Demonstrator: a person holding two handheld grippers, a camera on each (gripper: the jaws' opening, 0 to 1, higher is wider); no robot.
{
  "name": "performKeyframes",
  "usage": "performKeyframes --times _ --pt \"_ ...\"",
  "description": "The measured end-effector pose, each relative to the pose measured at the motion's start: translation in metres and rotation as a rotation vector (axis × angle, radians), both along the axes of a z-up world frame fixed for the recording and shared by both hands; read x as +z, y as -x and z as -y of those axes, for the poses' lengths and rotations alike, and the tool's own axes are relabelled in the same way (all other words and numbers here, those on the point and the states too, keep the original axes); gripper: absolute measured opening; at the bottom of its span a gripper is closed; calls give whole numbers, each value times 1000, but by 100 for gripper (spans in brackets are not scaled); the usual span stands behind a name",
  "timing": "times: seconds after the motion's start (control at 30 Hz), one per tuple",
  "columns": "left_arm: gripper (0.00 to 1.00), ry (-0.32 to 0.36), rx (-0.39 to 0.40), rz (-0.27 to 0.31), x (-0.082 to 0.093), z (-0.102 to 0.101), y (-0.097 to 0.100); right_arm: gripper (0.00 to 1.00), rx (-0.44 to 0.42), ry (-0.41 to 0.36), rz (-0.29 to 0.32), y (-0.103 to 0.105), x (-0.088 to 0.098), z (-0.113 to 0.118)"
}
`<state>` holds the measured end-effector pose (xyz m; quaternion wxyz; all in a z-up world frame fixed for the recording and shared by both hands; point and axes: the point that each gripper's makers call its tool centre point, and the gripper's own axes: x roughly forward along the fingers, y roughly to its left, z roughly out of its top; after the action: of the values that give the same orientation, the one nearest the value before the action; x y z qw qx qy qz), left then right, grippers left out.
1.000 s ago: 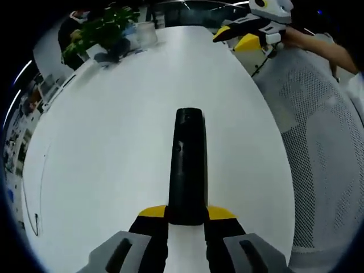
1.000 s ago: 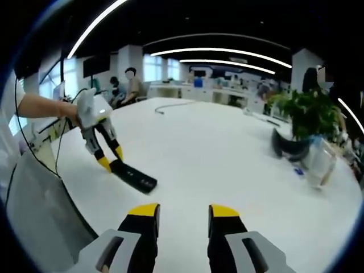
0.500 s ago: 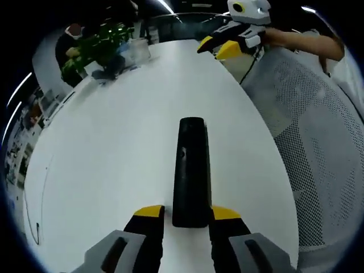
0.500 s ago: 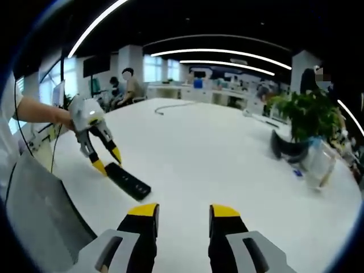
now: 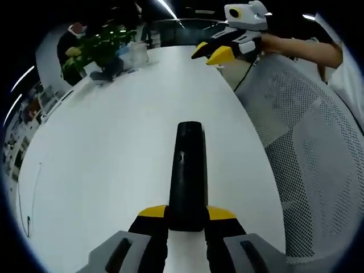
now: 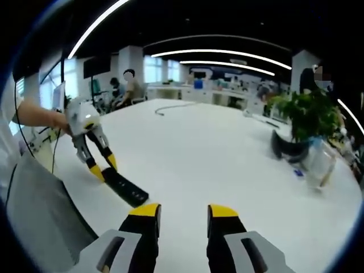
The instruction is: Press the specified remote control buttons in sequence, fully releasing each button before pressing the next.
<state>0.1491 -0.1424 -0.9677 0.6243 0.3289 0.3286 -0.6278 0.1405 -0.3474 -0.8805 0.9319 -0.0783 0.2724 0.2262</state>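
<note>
Left gripper view: left tool [image 5: 186, 213] has closed back in on the near end of the black remote control [image 5: 187, 175], jaws pinching it after looking looser half a second ago. Remote lies flat on the white table [image 5: 102, 153].

Right gripper view: right tool [image 6: 181, 211] hangs empty, jaws moderately apart, drifting closer to the remote [image 6: 125, 187]. No button pressed yet, I'd say; the approach continues.

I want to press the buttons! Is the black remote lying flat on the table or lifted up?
Lying flat. The remote rests lengthwise on the white table, with the left gripper closed around its near end.
</note>
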Motion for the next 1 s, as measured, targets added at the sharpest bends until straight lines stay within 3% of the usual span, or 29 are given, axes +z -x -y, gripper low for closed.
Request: performKeyframes --times 0.3,1.0 --pt "23 -28 61 1 1 -1 10 26 17 6 -13 1 -2 -3" --pt "24 -24 97 7 3 -1 41 21 61 25 -51 5 -10 -10"
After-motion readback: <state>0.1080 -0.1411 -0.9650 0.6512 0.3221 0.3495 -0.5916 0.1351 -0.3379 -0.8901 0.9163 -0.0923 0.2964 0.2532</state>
